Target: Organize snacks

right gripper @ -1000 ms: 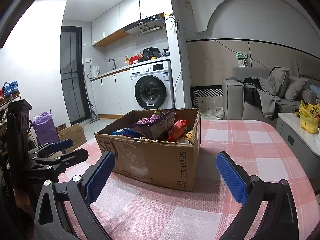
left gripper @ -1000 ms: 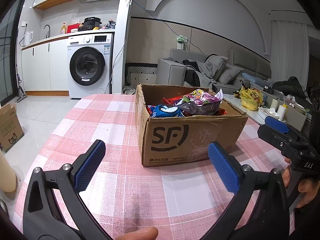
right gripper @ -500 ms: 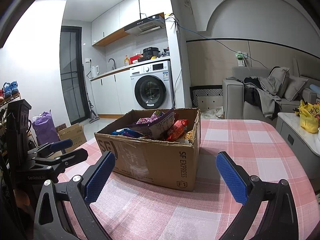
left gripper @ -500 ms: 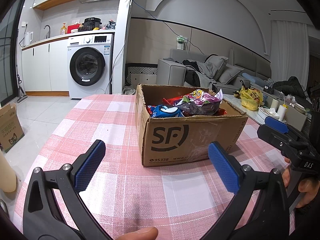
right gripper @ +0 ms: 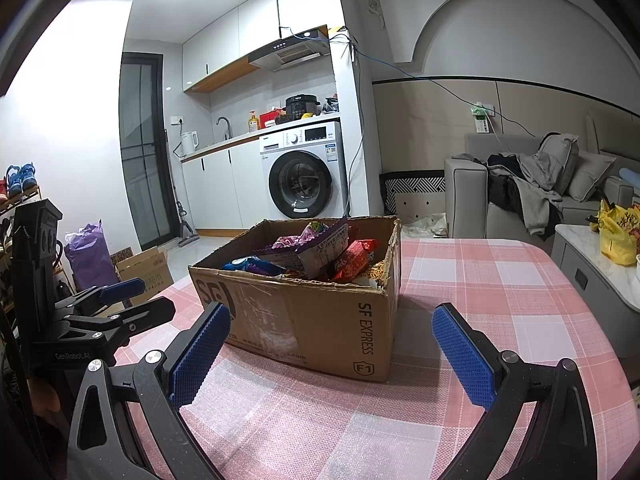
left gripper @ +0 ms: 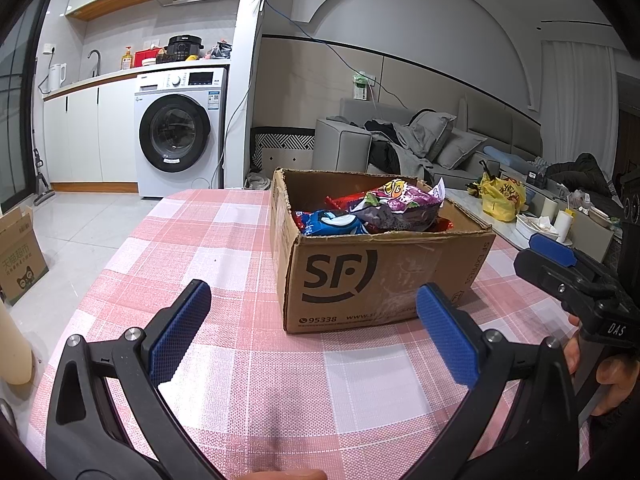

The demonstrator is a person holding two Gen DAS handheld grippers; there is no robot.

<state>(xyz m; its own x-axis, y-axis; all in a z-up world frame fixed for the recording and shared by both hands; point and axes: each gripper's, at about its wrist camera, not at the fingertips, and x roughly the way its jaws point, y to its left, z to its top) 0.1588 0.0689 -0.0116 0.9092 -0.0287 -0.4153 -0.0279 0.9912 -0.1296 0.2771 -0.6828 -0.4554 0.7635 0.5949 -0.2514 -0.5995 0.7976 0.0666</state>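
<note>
Both claws spread wide, empty: left gripper (left gripper: 310,322), right gripper (right gripper: 332,344). Cardboard box (right gripper: 320,320) just ahead, snack packets (left gripper: 384,210) heaped inside. Packets likely light, crinkly, slippery, crushable; pinch top purple bag (right gripper: 316,246) by sealed edge, gently.

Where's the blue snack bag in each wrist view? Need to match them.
Left wrist: blue snack bag sits centre frame, in the near-left corner of the cardboard box, just above the SF logo.
Right wrist: the same bag is left of centre, at the box's near-left edge, below the purple snack bag.
Shared landmark: the washing machine, behind the box in both views.
</note>
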